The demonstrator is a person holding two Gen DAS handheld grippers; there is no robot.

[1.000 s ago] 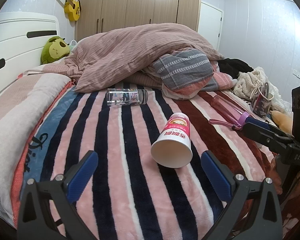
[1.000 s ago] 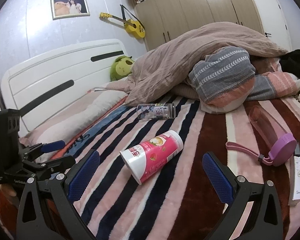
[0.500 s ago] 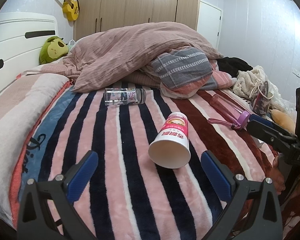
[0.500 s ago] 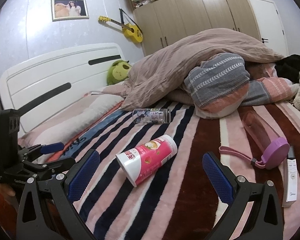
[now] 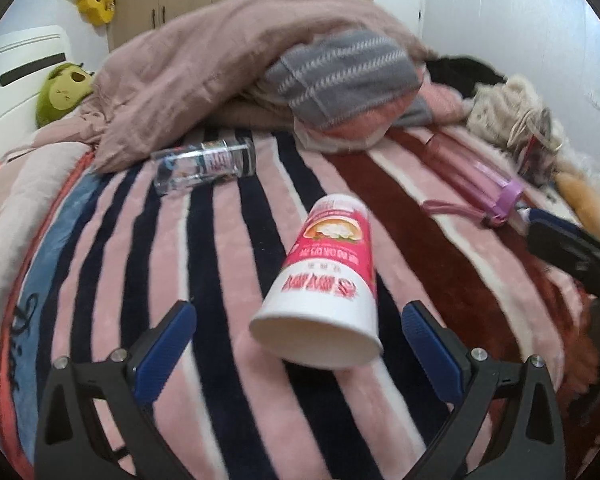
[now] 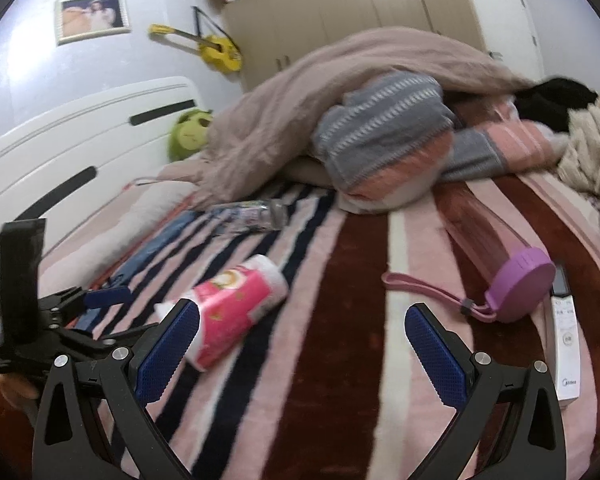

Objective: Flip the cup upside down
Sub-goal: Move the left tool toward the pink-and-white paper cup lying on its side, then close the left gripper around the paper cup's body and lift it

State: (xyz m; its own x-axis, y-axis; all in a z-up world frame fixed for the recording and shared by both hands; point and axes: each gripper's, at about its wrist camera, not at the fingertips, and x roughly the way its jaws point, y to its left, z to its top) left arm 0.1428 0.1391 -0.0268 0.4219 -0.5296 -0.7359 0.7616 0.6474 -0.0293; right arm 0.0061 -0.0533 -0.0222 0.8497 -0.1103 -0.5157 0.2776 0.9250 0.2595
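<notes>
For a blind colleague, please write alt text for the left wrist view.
A pink paper cup lies on its side on a striped blanket, mouth toward the open left gripper. A clear bottle lies behind it.

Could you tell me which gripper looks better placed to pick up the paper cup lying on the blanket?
Left. The left gripper is open with the cup centred between its fingers, mouth toward it. The right gripper is open too, but the cup sits off toward its left finger.
</notes>
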